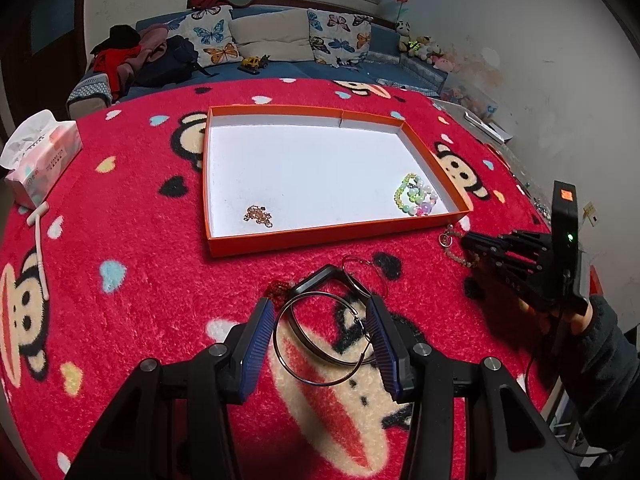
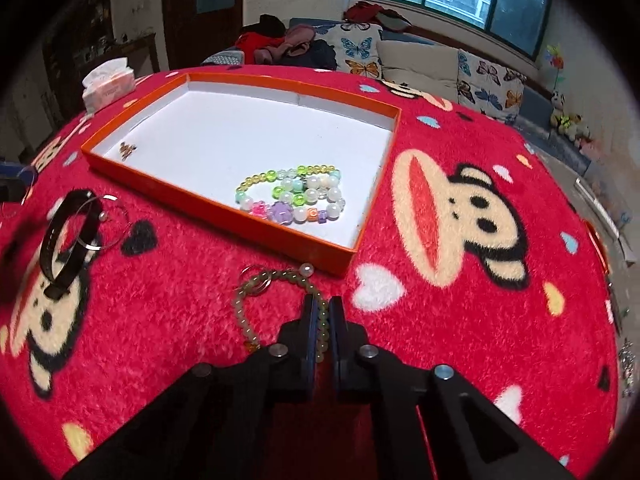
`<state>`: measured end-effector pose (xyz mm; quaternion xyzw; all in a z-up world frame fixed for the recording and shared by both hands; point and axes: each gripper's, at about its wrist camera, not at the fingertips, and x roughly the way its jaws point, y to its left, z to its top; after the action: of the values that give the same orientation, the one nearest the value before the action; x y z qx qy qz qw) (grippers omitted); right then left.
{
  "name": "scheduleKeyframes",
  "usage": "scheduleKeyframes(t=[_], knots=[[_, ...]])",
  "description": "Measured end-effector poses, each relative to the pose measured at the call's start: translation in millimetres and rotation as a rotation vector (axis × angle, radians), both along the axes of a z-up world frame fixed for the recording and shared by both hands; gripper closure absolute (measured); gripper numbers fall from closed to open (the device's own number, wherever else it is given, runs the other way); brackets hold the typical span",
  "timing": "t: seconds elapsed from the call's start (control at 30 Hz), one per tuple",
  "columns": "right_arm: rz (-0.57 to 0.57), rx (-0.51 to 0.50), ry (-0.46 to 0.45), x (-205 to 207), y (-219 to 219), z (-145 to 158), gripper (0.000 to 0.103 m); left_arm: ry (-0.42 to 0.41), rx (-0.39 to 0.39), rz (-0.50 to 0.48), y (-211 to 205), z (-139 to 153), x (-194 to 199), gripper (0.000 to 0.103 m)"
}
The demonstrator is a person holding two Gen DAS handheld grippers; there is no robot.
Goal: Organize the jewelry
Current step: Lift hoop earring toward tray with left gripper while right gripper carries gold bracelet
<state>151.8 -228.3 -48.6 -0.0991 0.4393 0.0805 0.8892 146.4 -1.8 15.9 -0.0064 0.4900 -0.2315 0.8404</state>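
- Left wrist view: left gripper [image 1: 322,322] low over fuzzy red cartoon-print blanket [image 1: 160,280], ribbed blue pads part-spread around a thin metal hoop [image 1: 324,340]; contact with the wire not clear, so cannot tell if grasped.
- Second hoop [image 1: 366,276] and flat black band [image 1: 320,276] just beyond the fingertips.
- Shallow orange tray [image 1: 320,236], white floor; small gold chain [image 1: 259,215] near its front left corner, glossy coloured bead bracelets [image 1: 416,196] in its front right corner.
- Right gripper [image 1: 468,242] seen side-on at tray's right front corner, in a sleeved hand [image 1: 568,316]; tissue pack [image 1: 40,160] far left.
- Right wrist view: right gripper [image 2: 322,304] clenched on a pale green bead bracelet [image 2: 256,312] with metal rings, lying on blanket just outside tray's near corner.
- Only here: individual round, flower and cube beads [image 2: 296,196] legible; black band [image 2: 66,236] curved, overlapping hoop.
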Motion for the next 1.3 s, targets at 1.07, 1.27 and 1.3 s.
scheduleKeyframes(t=[1.07,1.27,1.3], knots=[[0.082,0.156,-0.191,41,7,96,0.095,-0.038,0.033,0.018,-36,17,93,0.053],[0.065,0.195,-0.129,74,9,68,0.095,-0.011,0.078,0.034,-48,-5,139,0.053],[0.062,0.194,-0.121,77,9,64,0.095,-0.001,0.079,0.036,-49,-10,145,0.053]])
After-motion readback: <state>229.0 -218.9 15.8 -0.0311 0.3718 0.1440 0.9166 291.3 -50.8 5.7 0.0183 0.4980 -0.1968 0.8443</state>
